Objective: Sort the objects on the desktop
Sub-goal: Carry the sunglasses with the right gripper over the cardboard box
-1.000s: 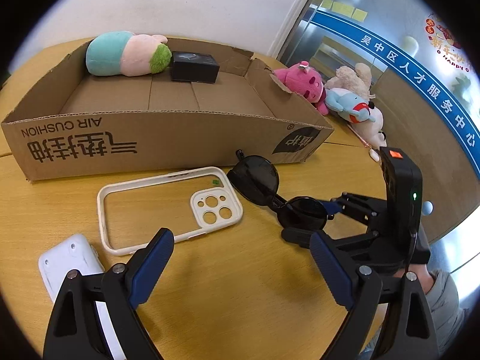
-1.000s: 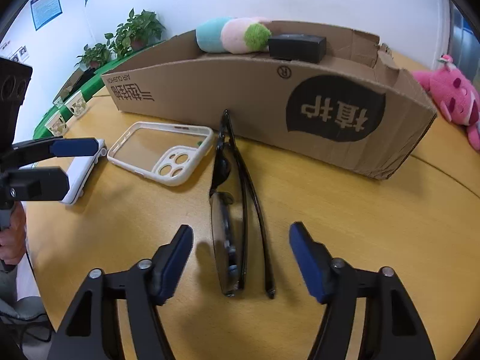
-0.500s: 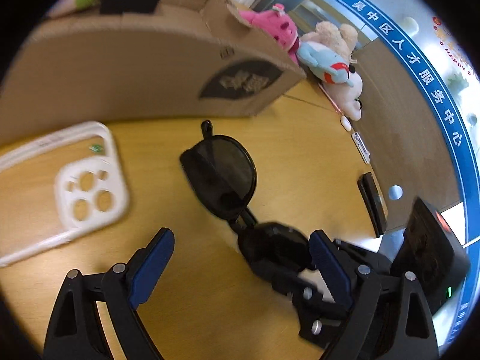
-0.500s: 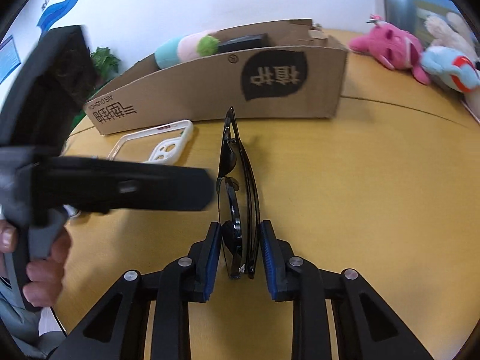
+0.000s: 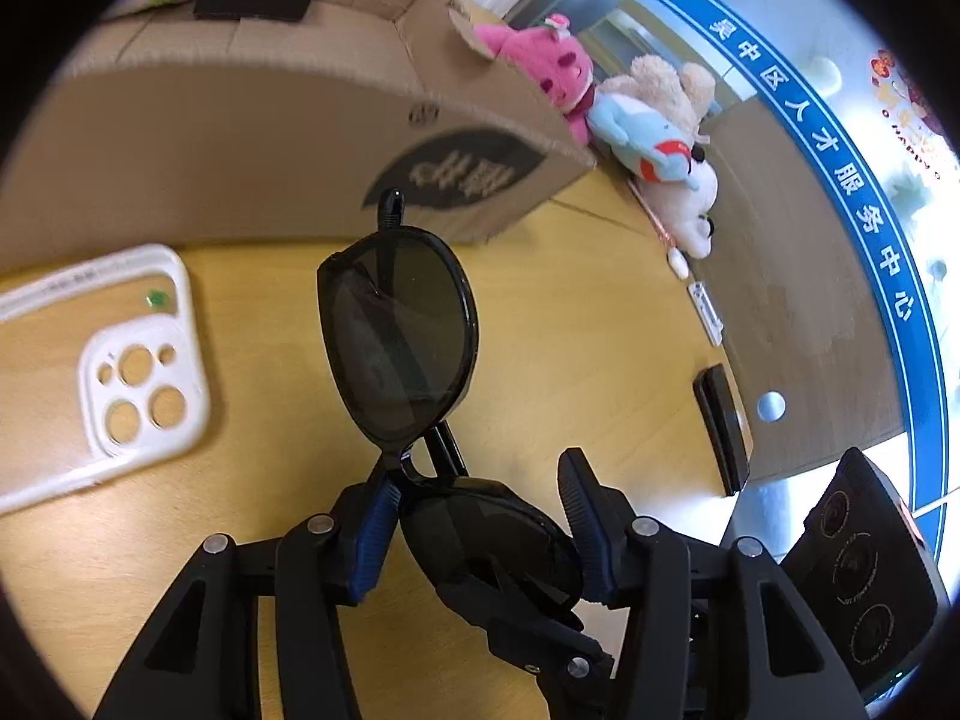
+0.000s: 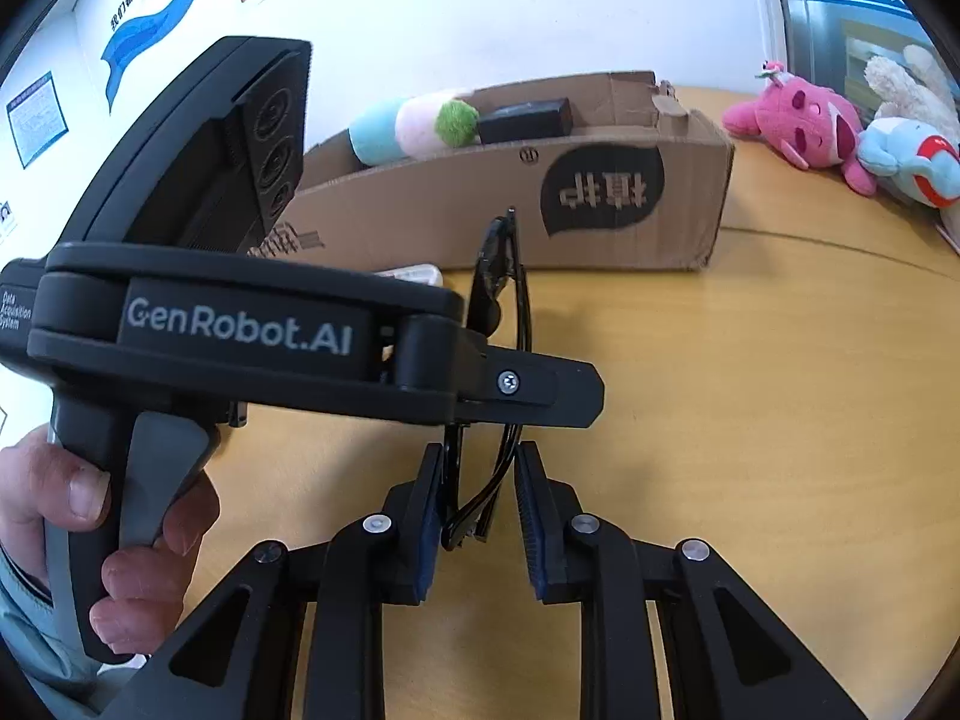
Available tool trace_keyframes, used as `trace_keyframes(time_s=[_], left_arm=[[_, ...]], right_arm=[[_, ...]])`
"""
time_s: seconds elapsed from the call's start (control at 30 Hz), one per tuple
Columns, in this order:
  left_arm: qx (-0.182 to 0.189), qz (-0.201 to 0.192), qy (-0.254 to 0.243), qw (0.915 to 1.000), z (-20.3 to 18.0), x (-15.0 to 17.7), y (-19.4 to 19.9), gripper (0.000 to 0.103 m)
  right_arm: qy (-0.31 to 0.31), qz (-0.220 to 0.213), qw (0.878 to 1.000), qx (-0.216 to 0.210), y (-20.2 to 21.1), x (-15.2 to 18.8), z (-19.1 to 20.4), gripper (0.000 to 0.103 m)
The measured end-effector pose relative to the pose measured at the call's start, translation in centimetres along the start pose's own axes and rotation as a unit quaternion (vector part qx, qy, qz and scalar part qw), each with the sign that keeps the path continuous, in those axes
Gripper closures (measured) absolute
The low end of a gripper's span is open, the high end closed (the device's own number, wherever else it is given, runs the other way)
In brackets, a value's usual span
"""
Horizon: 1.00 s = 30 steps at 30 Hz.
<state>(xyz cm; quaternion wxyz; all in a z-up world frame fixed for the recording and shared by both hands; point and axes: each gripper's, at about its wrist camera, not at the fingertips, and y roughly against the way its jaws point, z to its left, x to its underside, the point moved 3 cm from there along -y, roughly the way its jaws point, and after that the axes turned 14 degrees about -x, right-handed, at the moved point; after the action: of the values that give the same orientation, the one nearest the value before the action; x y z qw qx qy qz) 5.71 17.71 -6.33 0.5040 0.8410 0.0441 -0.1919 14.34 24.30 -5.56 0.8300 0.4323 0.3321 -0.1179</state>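
Note:
Black sunglasses (image 5: 399, 339) are lifted off the wooden table, folded, one lens pointing up toward the cardboard box (image 5: 252, 138). My left gripper (image 5: 480, 531) has closed around the lower lens, its blue pads (image 5: 375, 531) at the lens edges. My right gripper (image 6: 480, 510) holds the same sunglasses (image 6: 501, 276) edge-on, though its pads stand slightly wider than the frame. The left gripper's body (image 6: 240, 330) crosses in front of the right wrist view.
A white phone case (image 5: 114, 360) lies at left. The box holds a plush (image 6: 414, 126) and a black block (image 6: 522, 120). Pink (image 5: 540, 72) and blue-white plush toys (image 5: 654, 144) sit beyond it. A dark flat object (image 5: 723, 432) lies near the table's right edge.
The left gripper moved in and closed around the sunglasses' lower lens. The right gripper's jaws have eased apart a little. The sunglasses rose off the table.

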Motion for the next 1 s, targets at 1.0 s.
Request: trace_keyframes(time_s=[1.0], left_arm=[[-0.038, -0.113, -0.106, 0.9872, -2.1, -21.7, 11.8, 0.052]], right_arm=[[0.046, -0.144, 0.988, 0.003, 1.0, -23.7, 0.7, 0.082]])
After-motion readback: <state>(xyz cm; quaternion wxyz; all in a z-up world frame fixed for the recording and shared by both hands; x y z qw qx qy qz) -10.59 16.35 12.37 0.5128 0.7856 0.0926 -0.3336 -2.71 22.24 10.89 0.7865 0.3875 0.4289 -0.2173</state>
